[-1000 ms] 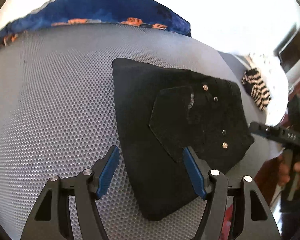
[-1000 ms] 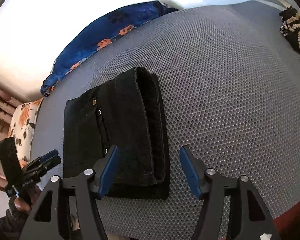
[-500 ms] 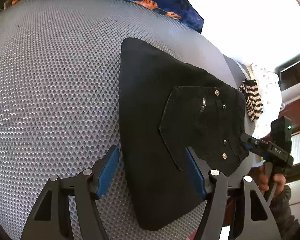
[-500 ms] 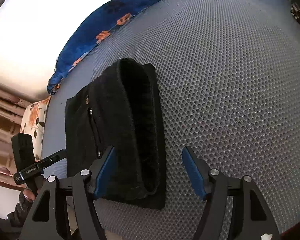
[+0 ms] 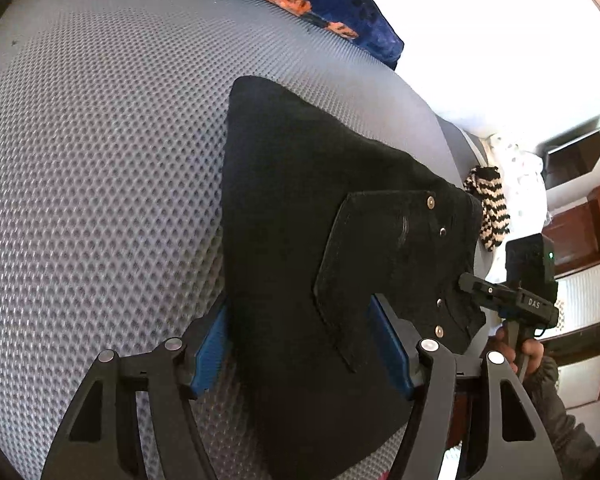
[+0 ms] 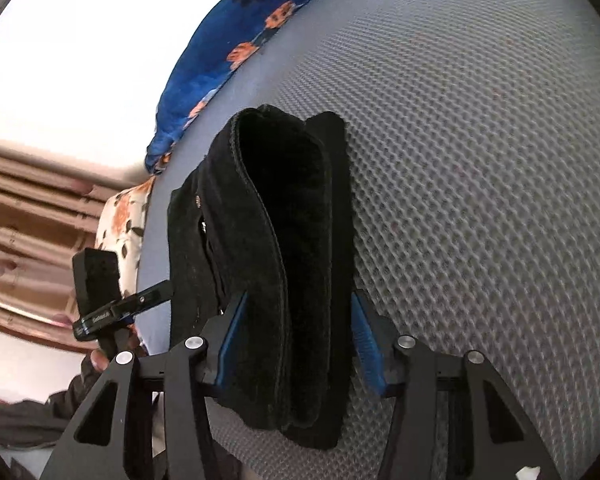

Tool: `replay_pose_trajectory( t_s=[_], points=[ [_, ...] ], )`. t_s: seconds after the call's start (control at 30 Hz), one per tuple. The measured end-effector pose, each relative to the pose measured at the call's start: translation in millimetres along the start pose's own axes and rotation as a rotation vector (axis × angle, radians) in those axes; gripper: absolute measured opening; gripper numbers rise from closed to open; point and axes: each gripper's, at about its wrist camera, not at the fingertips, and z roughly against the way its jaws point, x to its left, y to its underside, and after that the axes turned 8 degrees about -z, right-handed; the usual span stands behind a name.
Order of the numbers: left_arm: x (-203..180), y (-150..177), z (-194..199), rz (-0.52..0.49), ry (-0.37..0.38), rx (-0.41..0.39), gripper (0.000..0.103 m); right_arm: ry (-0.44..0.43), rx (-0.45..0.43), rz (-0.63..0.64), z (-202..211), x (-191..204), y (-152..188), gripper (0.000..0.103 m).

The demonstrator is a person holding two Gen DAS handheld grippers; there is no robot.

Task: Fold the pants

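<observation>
Moved since a second ago: both claws have come forward and down onto the bundle; my left claw [image 5: 300, 354] now has cloth between its blue pads, and my right claw [image 6: 296, 342] straddles the rolled end where it earlier hung short of it
Pants: one pair of black pants [image 5: 320, 240], already folded into a compact thick bundle, lying on the grey mesh bed surface [image 5: 100, 180] near its front edge
Left claw: jaws spread wide, straddling the near corner of the bundle beside the back pocket; I read it as not yet closed on the cloth
Right claw: jaws likewise apart, one blue pad on each side of the thick folded end of the pants [image 6: 284, 240]; no squeeze that I can see
Step in hand: I judge this as the reach for a last fold or a lift of the finished bundle, both ends lined up for a pinch
Next move: I would close both claws together, taking every layer at the thick end, then raise both ends evenly so the stack does not slide open
Risk: the layers at the right end are loose and rounded; a shallow bite may catch only the top ones
Count: one pair of pants, two claws, four rivets showing by the pocket, one blue floral pillow [image 5: 324, 12], one striped black and white item [image 5: 488, 212] at the far edge
</observation>
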Motion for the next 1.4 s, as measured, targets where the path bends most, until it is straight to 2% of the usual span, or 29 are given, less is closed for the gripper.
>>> replay_pose_trajectory(
  t_s=[0.27,0.37,0.5,0.57,0.8,0.97,1.17,1.4],
  points=[
    [-9.1,-19.0,-16.4,-0.061,-0.021,-0.026,0.066,-0.105,0.021,-0.007,-14.4,-3.7,-20.2,0.046],
    [-17.2,-20.4,-20.3,-0.100,-0.100,-0.031,0.043,-0.071,-0.010,-0.012,-18.1,2.7,-19.6,0.037],
    [-10.8,-16.0,-8.0,-0.089,-0.090,-0.059,0.024,-0.027,-0.066,-0.006,-13.8,20.3,-10.8,0.026],
    [-16.4,-15.3,-1.3,-0.116,-0.087,-0.076,0.020,-0.014,-0.097,-0.004,-9.0,32.8,-5.9,0.024],
    [-7.7,-5.0,40.4,-0.117,-0.070,-0.138,0.017,0.017,-0.117,0.018,-9.2,76.1,4.8,0.022],
    [12.3,-12.3,75.6,-0.125,-0.130,-0.190,0.016,-0.020,-0.092,0.045,-32.2,107.8,3.7,0.021],
    [47.6,-27.0,112.9,-0.126,-0.199,-0.229,0.017,-0.075,-0.073,0.052,-74.8,139.4,-16.6,0.020],
    [83.8,-63.9,127.0,-0.121,-0.248,-0.251,0.017,-0.083,-0.065,0.057,-115.3,172.1,-48.1,0.020]
  ],
)
